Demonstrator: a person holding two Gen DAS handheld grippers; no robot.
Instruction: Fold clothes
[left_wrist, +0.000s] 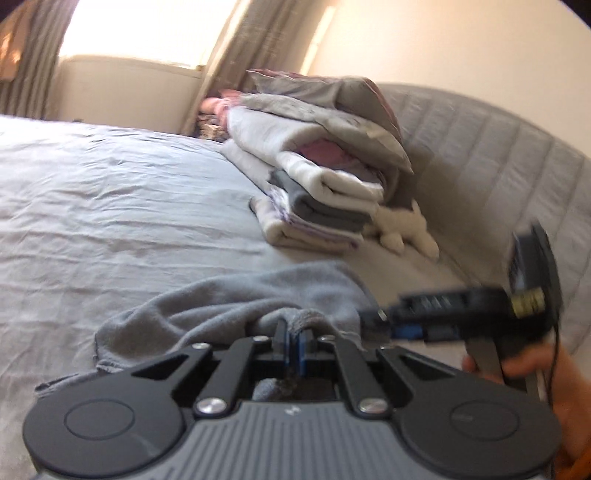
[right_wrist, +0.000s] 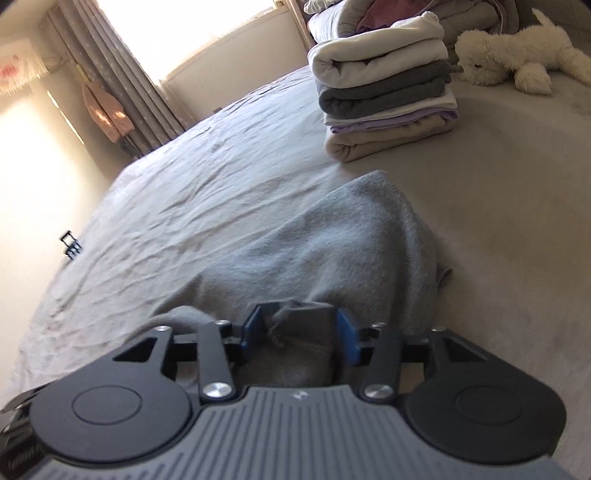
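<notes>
Right wrist: wrinkled grey bedsheet (right_wrist: 192, 206); curtains (right_wrist: 110, 74) beside bright window (right_wrist: 199, 26).

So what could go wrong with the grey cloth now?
The left gripper is shut on the grey cloth, but the right gripper has its jaws apart with cloth between them. If only one side lifts, the cloth may sag and fold crooked. The stack of folded clothes sits close beyond it, so a wide swing might topple it.
</notes>
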